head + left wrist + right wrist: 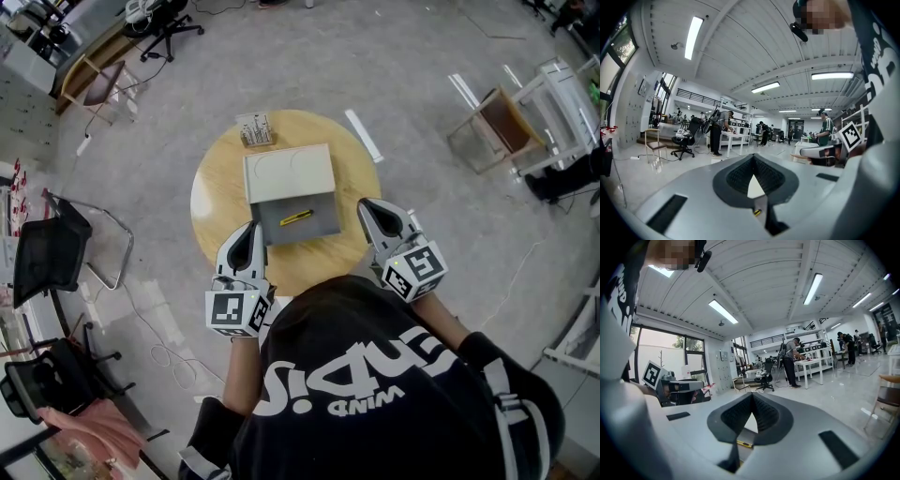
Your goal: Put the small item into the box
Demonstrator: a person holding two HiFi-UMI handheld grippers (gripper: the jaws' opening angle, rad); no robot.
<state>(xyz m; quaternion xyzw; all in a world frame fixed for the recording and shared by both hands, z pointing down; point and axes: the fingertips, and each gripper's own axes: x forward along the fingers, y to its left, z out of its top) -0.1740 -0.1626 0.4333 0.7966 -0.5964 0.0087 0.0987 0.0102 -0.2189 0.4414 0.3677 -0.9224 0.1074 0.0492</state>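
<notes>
Lying inside box (321,229): small item (297,217)

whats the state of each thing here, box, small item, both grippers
box: open, on the round table
small yellow item: lying inside the box's grey part
left gripper: shut, nothing between its jaws
right gripper: shut, nothing between its jaws

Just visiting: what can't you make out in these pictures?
- The small yellow item in the open grey box: too small in the head view to identify. In the gripper views, the left claw and right claw hide all but a sliver.
- The pale ribbed object at the round wooden table's far edge, head view: too small to identify.
- The table's near edge: behind the person's shoulders.
</notes>
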